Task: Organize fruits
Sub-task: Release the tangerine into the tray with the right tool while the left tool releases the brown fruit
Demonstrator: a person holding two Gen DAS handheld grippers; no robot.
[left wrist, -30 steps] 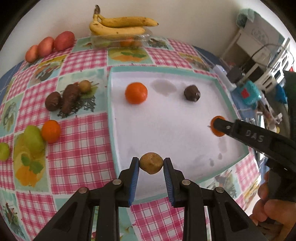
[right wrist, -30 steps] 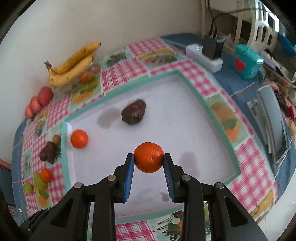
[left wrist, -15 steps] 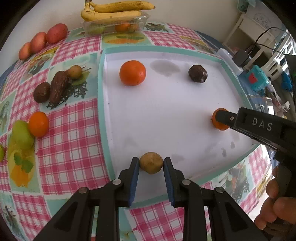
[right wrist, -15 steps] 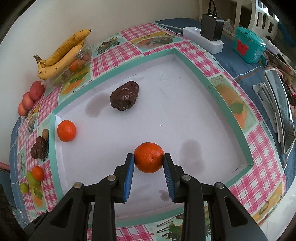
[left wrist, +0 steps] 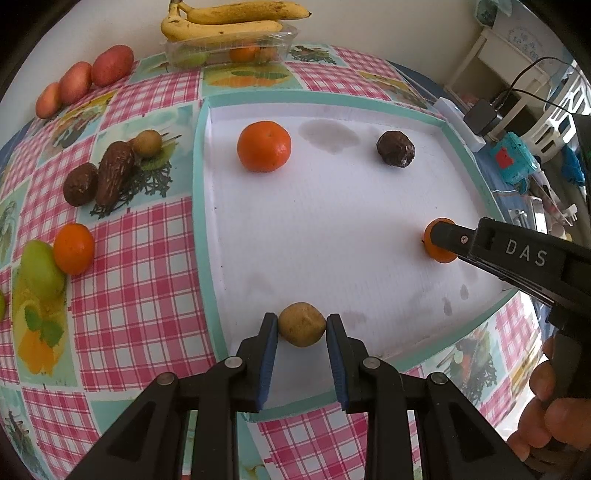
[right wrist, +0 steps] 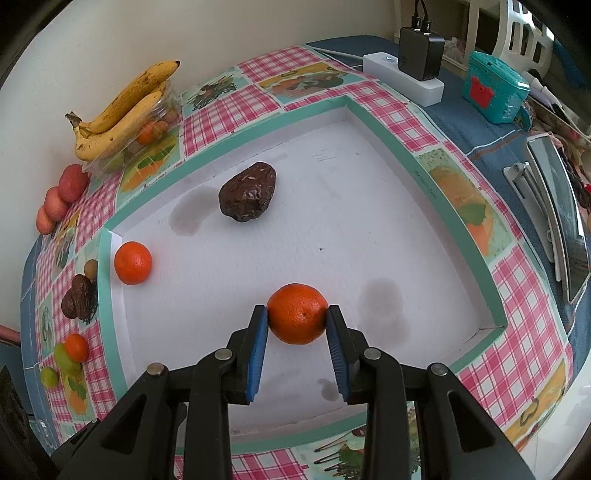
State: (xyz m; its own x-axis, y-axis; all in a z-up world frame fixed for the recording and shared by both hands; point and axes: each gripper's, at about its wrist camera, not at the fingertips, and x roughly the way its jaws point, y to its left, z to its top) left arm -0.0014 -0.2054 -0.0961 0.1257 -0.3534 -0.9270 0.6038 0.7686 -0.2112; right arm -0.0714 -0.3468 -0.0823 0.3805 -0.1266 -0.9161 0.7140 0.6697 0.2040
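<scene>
My left gripper (left wrist: 301,326) is shut on a small brown round fruit (left wrist: 301,324), low over the near edge of the white tray (left wrist: 332,206). My right gripper (right wrist: 296,319) is shut on an orange (right wrist: 297,313), low over the tray floor (right wrist: 388,229); the left wrist view shows that orange (left wrist: 436,254) at the tray's right side behind the right gripper's finger. A second orange (left wrist: 263,146) and a dark brown wrinkled fruit (left wrist: 396,149) lie in the tray; the right wrist view shows them too, the orange (right wrist: 132,262) and the dark fruit (right wrist: 246,192).
On the checked cloth left of the tray lie two dark fruits (left wrist: 99,177), a small brown fruit (left wrist: 147,142), an orange (left wrist: 73,248) and a green fruit (left wrist: 38,274). Bananas (left wrist: 229,22) on a clear box and red fruits (left wrist: 85,75) sit at the back. A charger (right wrist: 406,77) and a teal box (right wrist: 493,92) stand at right.
Both grippers have come lower and nearer the tray with their fruits still held. The fruits lying in the tray have not moved.
</scene>
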